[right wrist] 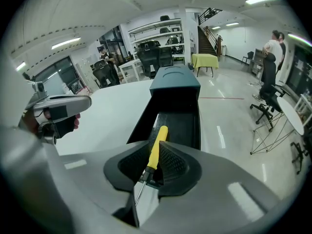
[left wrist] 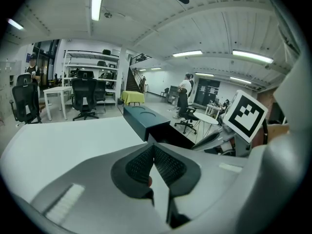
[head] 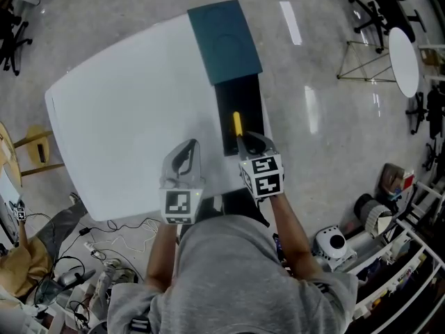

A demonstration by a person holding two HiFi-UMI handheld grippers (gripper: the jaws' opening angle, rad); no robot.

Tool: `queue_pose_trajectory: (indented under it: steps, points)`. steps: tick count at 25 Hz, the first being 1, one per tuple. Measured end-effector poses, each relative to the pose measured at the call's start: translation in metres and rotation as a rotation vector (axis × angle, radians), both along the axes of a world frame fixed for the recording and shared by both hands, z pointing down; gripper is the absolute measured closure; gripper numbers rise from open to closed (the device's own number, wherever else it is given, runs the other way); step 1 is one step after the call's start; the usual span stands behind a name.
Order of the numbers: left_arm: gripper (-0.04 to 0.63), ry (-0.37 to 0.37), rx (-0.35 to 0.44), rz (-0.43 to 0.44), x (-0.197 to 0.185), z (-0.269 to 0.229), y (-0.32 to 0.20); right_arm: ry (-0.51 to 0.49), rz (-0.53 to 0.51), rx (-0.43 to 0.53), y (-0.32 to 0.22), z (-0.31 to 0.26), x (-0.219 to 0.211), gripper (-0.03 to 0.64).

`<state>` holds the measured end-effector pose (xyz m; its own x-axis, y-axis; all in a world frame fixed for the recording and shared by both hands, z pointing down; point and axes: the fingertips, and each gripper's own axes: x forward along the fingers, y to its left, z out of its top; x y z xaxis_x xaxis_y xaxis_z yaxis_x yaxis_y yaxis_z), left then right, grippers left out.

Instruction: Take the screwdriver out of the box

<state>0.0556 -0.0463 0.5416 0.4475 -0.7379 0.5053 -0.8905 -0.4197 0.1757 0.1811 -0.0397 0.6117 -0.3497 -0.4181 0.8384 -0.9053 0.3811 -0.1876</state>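
Desk (head: 125,117): white with rounded corners, bare on its left part; both tools hover over its near edge.
Left tongs (head: 189,148): over the bare desk top, well left of the box. In the left gripper view (left wrist: 153,147) the two ribbed pads meet at their tips with nothing between them, pointing across the desk toward the box lid.
Box (head: 221,120): long and dark, at the desk's right edge. Its teal lid (head: 226,40) sits slid back over the far end, leaving the near part of the black tray open.
Screwdriver (head: 237,125): lies inside the open tray along its length, yellow handle pointing away from the person and metal shaft toward them.
Right tongs (head: 254,139): lowered over the near end of the open tray. In the right gripper view (right wrist: 156,146) the pads stand slightly apart, one on each side of the yellow handle (right wrist: 158,139); no firm clamp shows, and the shaft runs back through the gap.
Floor (head: 327,117): glossy grey, right of the desk.
Round table (head: 403,61): white, far right, well apart from the desk.
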Motion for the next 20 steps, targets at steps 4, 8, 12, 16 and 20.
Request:
queue_pose_trajectory:
  steps: [4, 8, 12, 16, 20]
  points:
    - [0.583, 0.000, -0.009, -0.006, -0.001, 0.003, -0.004, 0.005, -0.011, -0.057, 0.000, 0.010, -0.002, 0.513]
    - [0.583, -0.006, -0.019, -0.014, -0.005, 0.006, -0.004, 0.029, -0.028, -0.096, 0.003, 0.018, -0.003, 0.480]
    - [0.583, -0.009, -0.024, -0.026, -0.008, 0.006, -0.007, 0.051, -0.035, -0.123, 0.002, 0.024, -0.003, 0.474]
    - [0.583, -0.006, -0.028, -0.033, -0.010, 0.008, -0.008, 0.067, -0.035, -0.143, 0.001, 0.030, -0.001, 0.474]
    - [0.583, -0.007, -0.034, -0.040, -0.011, 0.011, -0.009, 0.078, -0.039, -0.158, 0.000, 0.032, -0.001, 0.479]
